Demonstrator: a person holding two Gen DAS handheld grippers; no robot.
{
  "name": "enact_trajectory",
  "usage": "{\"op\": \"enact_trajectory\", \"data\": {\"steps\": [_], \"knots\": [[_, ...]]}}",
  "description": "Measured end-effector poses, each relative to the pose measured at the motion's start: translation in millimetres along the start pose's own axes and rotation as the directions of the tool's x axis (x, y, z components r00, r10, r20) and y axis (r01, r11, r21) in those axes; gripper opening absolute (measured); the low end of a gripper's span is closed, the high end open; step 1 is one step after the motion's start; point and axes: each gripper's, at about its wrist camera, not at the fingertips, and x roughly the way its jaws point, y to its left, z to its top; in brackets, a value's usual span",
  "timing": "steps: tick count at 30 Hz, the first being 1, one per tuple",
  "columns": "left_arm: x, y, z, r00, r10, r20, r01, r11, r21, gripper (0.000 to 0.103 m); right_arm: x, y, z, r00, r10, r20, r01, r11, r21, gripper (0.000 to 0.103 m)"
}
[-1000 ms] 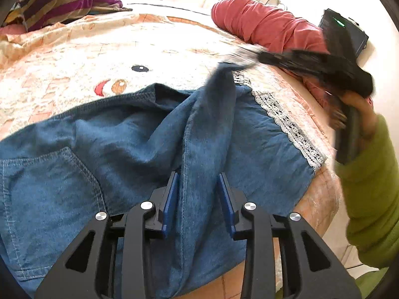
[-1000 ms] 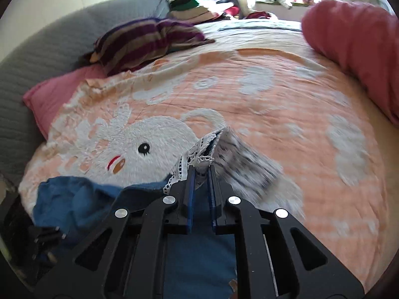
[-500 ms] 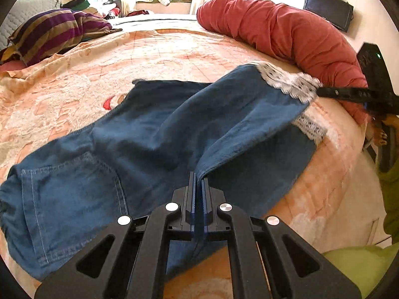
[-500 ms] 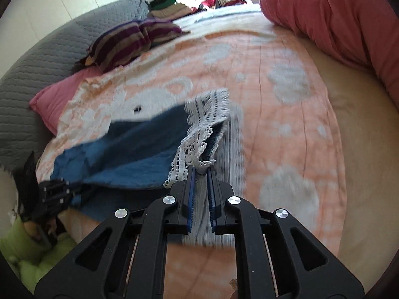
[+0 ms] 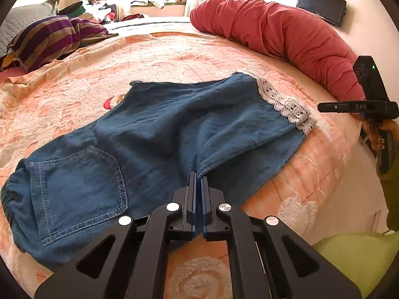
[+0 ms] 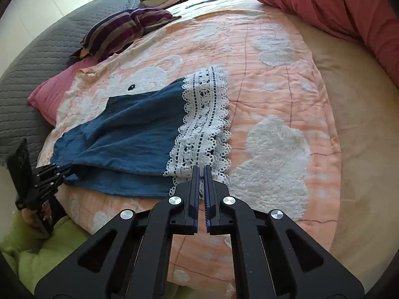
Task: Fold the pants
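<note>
Blue denim pants [image 5: 159, 129] with white lace hems [image 5: 284, 102] lie on the peach bed cover, one leg laid over the other. My left gripper [image 5: 198, 174] is shut on the near edge of the upper leg. In the right wrist view the pants [image 6: 129, 124] and lace hem [image 6: 202, 124] lie flat. My right gripper [image 6: 201, 168] has its jaws almost together just in front of the lace edge, with nothing visibly between them. The right gripper also shows in the left wrist view [image 5: 321, 107], clear of the hem. The left gripper shows in the right wrist view [image 6: 62, 170].
A long red bolster [image 5: 286, 32] runs along the bed's far right. A striped pillow [image 5: 49, 39] and pink pillow [image 6: 52, 92] lie at the head, beside a grey headboard [image 6: 30, 57]. The bed edge [image 5: 331, 174] drops off near my grippers.
My right gripper carried the lace hem across, laid it over the other leg and drew back off it. My left gripper shut on the pants edge and stayed there.
</note>
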Motion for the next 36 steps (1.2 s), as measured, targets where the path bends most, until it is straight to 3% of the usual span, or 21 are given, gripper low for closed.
{"op": "enact_trajectory", "data": {"steps": [2,4,6,9,11,13,17,21,25,28,29,31,32,33,36], "knots": [[1,0,-1,1.0,-0.001,-0.004,0.001,1.0,-0.003,0.002,6,1,1,1.0,-0.002,-0.009,0.002,1.0,-0.01,0.006],[3,2,-2,1.0,0.004,-0.01,-0.004,1.0,-0.011,0.003,14,3,3,1.0,0.001,-0.016,-0.001,1.0,-0.013,0.02],[5,3,-2,1.0,0.006,-0.012,-0.006,1.0,-0.019,0.003,20,6,5,1.0,-0.005,-0.014,0.005,1.0,-0.018,0.024],[10,3,0,1.0,0.016,-0.018,-0.017,1.0,-0.019,0.003,29,8,8,1.0,-0.021,-0.014,0.02,0.999,-0.041,0.023],[16,3,4,0.999,0.013,-0.031,-0.013,1.0,-0.017,0.003,33,6,10,1.0,-0.024,-0.017,0.023,0.999,-0.043,0.007],[16,4,6,0.999,0.017,-0.028,-0.018,1.0,-0.014,0.002,28,8,11,1.0,0.008,-0.008,-0.008,0.998,-0.06,0.004],[-3,2,3,1.0,0.014,0.001,-0.014,1.0,0.019,0.002,8,11,12,1.0,0.018,0.01,-0.017,0.994,-0.111,0.004],[-14,-1,-3,0.999,-0.036,-0.002,0.036,0.998,0.054,0.002,6,3,6,0.999,-0.02,-0.032,0.016,0.992,-0.122,0.004],[4,-10,-14,0.995,-0.044,-0.085,0.053,0.994,0.096,0.005,26,5,0,0.991,-0.095,-0.092,0.079,0.983,-0.163,0.008],[8,-6,-17,0.993,-0.056,-0.104,0.064,0.995,0.076,0.006,23,10,0,0.989,-0.119,-0.083,0.101,0.976,-0.194,0.013],[6,-5,-16,0.994,-0.061,-0.096,0.068,0.995,0.07,0.011,18,11,3,0.99,-0.125,-0.063,0.11,0.974,-0.2,0.016],[-4,0,-14,0.994,-0.075,-0.077,0.079,0.995,0.058,0.038,5,11,11,0.991,-0.135,-0.001,0.133,0.972,-0.195,0.023],[-9,1,-14,0.995,-0.072,-0.071,0.076,0.996,0.051,0.067,-2,12,15,0.992,-0.126,0.03,0.129,0.973,-0.192,0.023],[-16,5,-15,0.997,-0.063,-0.052,0.065,0.997,0.039,0.077,-5,14,18,0.992,-0.114,0.052,0.123,0.973,-0.196,0.024],[-42,25,-17,1.0,-0.012,0.01,0.013,1.0,-0.024,0.076,0,29,20,0.996,-0.065,0.062,0.078,0.967,-0.241,0.028]]}}
